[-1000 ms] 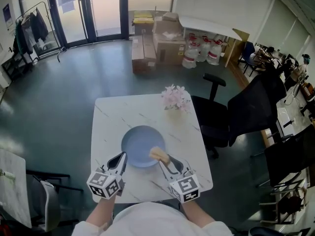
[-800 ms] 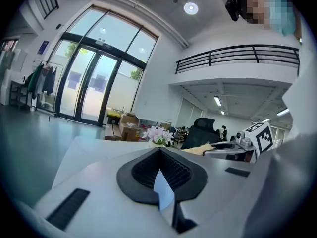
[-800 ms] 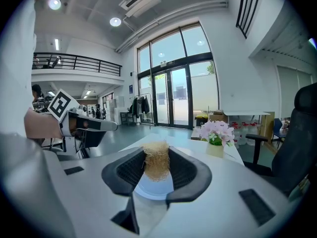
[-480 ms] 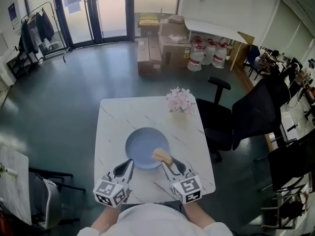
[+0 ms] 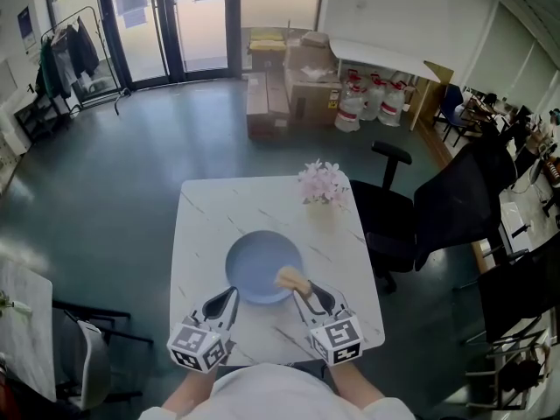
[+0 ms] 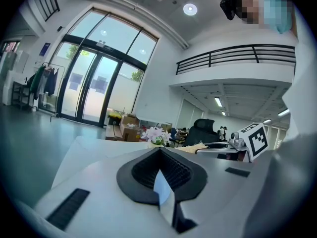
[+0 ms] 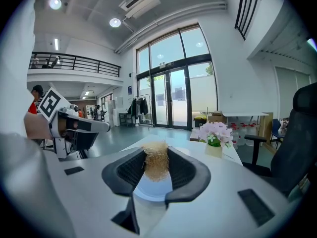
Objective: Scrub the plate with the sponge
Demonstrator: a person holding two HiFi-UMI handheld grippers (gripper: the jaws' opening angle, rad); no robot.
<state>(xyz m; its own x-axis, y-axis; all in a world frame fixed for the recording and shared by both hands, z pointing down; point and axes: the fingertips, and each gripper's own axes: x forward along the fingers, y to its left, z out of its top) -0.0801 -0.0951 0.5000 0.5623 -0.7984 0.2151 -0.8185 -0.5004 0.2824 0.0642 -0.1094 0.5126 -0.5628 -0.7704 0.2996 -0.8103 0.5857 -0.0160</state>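
Sponge (image 5: 290, 277) clamped in right gripper (image 5: 299, 287), on plate (image 5: 254, 261) | left gripper (image 5: 231, 292) jaws closed, seemingly touching rim

One plate (image 5: 259, 263), one sponge (image 5: 290, 277) and one vase of flowers (image 5: 322, 183) are counted on the one table (image 5: 208, 221).

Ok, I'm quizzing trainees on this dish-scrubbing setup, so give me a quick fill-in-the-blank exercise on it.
The right gripper is shut on the ____.
The plate on the table is ____ in colour.
Beyond the plate stand pink ____.
Missing words: sponge; blue; flowers.
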